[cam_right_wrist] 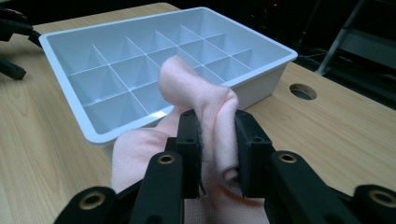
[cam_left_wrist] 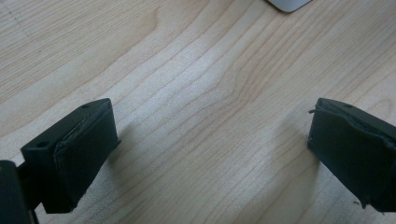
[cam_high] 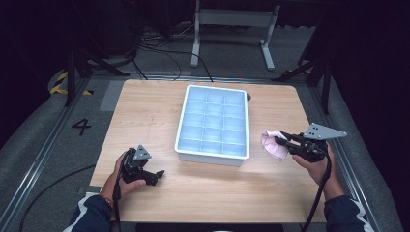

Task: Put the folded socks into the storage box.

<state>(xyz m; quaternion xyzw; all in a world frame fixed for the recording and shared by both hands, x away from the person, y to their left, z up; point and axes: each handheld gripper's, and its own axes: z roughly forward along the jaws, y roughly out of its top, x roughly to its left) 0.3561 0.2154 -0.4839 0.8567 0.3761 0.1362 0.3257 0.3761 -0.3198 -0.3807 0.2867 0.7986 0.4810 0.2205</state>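
Your right gripper is clenched on the pink cloth, held just right of the white divided tray mid-table. Your left gripper hangs w/ jaws wide apart, nothing btwn them, low over bare wooden table near the tray's front-left corner.

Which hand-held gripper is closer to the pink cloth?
The right one. The right hand-held gripper is shut on the pink cloth, just right of the white tray. The left hand-held gripper is open over bare table, across the tray.
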